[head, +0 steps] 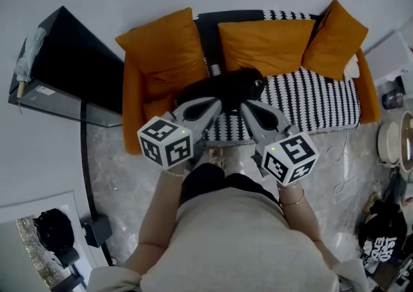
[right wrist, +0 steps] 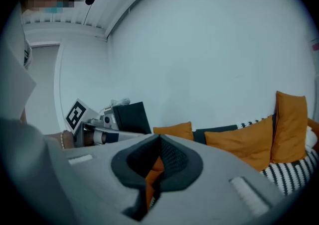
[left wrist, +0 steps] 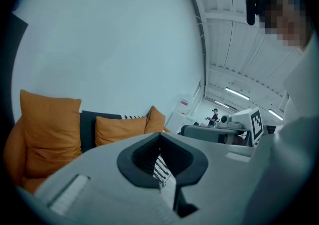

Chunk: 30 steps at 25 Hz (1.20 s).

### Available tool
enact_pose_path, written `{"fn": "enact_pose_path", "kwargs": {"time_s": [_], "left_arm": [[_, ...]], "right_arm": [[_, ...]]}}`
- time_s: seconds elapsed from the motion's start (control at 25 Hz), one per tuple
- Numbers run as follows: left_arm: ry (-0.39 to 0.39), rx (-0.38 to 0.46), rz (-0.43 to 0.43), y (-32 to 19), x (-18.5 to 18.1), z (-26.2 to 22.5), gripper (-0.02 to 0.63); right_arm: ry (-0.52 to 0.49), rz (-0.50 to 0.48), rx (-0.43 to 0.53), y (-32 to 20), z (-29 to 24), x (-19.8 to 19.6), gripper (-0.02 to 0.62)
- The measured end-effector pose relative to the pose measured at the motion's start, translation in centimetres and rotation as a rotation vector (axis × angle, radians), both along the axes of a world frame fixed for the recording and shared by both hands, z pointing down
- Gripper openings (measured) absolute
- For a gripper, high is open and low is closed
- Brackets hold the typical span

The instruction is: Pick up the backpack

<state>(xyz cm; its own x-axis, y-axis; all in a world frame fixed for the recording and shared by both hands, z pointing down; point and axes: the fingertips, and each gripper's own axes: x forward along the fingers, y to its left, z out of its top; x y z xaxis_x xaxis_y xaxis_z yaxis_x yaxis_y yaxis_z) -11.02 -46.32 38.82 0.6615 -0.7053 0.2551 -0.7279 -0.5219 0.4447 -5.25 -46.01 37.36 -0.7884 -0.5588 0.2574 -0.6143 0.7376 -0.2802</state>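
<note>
A black backpack (head: 226, 84) lies on the seat of an orange sofa (head: 132, 110), against a black-and-white striped throw (head: 310, 97). In the head view both grippers are held side by side just in front of it. My left gripper (head: 216, 104) points at the backpack's near left edge and my right gripper (head: 248, 107) at its near right edge; I cannot tell whether either touches it. Both pairs of jaws are shut with nothing in them, as the left gripper view (left wrist: 160, 137) and the right gripper view (right wrist: 159, 139) show. The backpack itself is hidden behind the jaws in both gripper views.
Three orange cushions (head: 268, 42) lean on the sofa back. A black cabinet (head: 71, 64) stands left of the sofa. A pot (head: 393, 142), cables and a black bag (head: 381, 239) clutter the floor at the right. A dark object (head: 55, 229) sits at the lower left.
</note>
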Motion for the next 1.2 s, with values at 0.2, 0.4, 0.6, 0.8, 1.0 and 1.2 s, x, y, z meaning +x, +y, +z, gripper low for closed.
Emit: {"fn": "enact_pose_path", "kwargs": {"time_s": [0.2, 0.4, 0.6, 0.8, 1.0, 1.2], "left_arm": [[-0.004, -0.010, 0.027, -4.1, -3.1, 0.6, 0.006], [0.000, -0.049, 0.055, -6.3, -4.9, 2.1, 0.006], [0.013, -0.089, 0.067, -7.4, -5.7, 3.8, 0.006], [0.019, -0.136, 0.060, -8.3, -5.6, 5.6, 0.006], [-0.004, -0.145, 0.038, -9.3, -4.9, 6.4, 0.006], [-0.046, -0.112, -0.014, -10.7, -4.7, 7.2, 0.006]], "right_arm": [[-0.018, -0.020, 0.004, -4.2, 0.3, -3.0, 0.002], [0.009, 0.013, -0.027, -7.3, 1.7, -4.7, 0.002], [-0.043, 0.009, -0.045, -8.7, 2.0, -5.7, 0.002], [-0.031, 0.028, -0.057, -10.0, 3.4, -5.3, 0.002], [-0.022, -0.010, -0.106, -11.5, 4.9, -4.9, 0.002], [0.017, -0.066, -0.115, -13.4, 6.1, -5.1, 0.002]]}}
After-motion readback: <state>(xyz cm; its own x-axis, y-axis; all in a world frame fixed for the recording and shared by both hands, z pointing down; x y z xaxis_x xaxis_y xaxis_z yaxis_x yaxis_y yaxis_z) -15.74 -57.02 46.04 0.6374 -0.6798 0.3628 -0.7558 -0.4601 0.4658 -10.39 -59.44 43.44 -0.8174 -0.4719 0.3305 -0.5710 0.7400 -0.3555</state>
